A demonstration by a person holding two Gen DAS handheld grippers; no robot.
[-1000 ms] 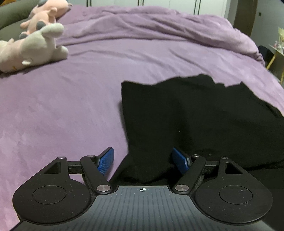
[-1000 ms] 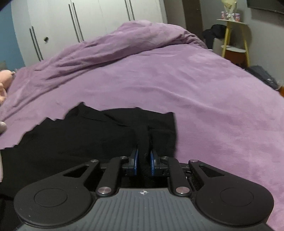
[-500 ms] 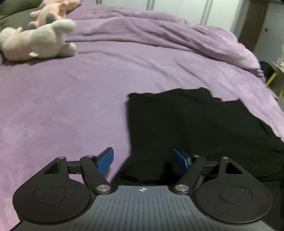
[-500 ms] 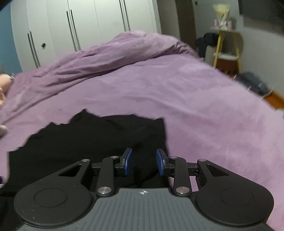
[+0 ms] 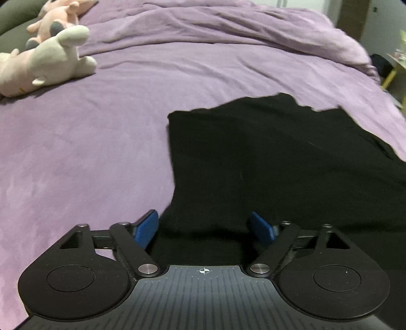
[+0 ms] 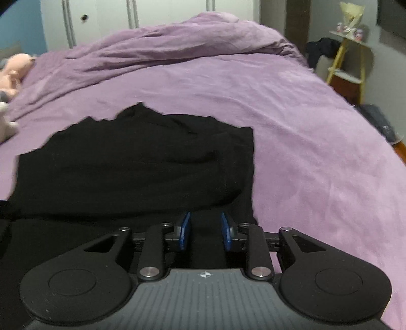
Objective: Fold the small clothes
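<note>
Purple bedding (image 5: 101,152) covers the whole bed, and my black garment (image 5: 279,165) lies spread flat on it, close to me. I cannot tell what kind of garment it is, only that it is dark, soft and partly doubled over.

My left gripper (image 5: 204,229) has its blue fingers wide apart. They sit low over the near left edge of the cloth, holding nothing. I think they are there to grab that edge for a fold.

My right gripper (image 6: 205,231) has its fingers partly apart too, with a gap between them. They hang over the near right corner, and black cloth shows in the gap, but I do not think it is pinched.

Only my left camera shows the white plush toy (image 5: 48,61) and the pink plush toy (image 5: 57,21) clearly. Only my right camera shows the yellow side table (image 6: 347,58) and the white wardrobe doors (image 6: 101,22).
</note>
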